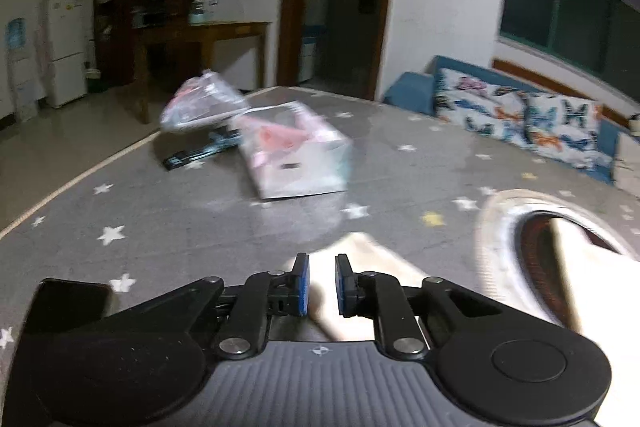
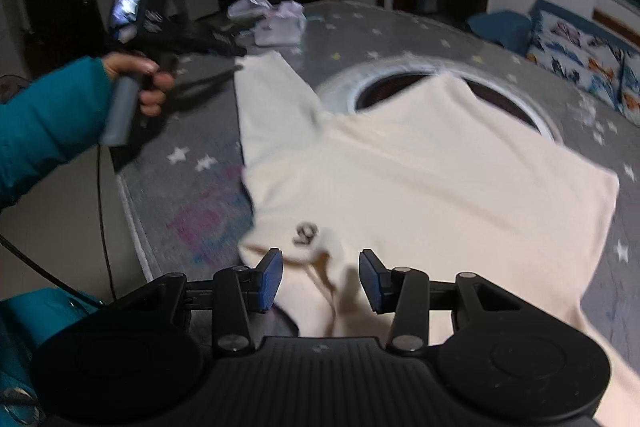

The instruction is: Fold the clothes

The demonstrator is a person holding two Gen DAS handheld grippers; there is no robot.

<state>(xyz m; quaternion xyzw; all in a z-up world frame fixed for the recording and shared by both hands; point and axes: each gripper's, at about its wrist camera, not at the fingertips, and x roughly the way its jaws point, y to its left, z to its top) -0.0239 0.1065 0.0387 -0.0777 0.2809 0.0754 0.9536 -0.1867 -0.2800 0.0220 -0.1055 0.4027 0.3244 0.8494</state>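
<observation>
A cream garment [image 2: 420, 179] lies spread on the grey star-print table cover [image 2: 192, 163], with a small dark logo [image 2: 306, 233] near its front edge. My right gripper [image 2: 320, 277] hovers open over that edge, a raised fold of cloth between its blue pads [image 2: 272, 279] without being pressed. My left gripper [image 1: 322, 283] stands slightly open over a corner of the cream garment [image 1: 360, 259], and nothing is clamped. In the right wrist view a hand [image 2: 140, 83] in a teal sleeve holds the left gripper beside the garment's far left sleeve.
A white-rimmed round opening [image 2: 344, 87] lies partly under the garment. A pink-and-white box [image 1: 296, 151] and a plastic bag [image 1: 200, 103] sit at the far side, and a dark flat object [image 1: 68, 303] lies near the left gripper. A blue sofa with butterfly cushions [image 1: 520, 123] stands beyond.
</observation>
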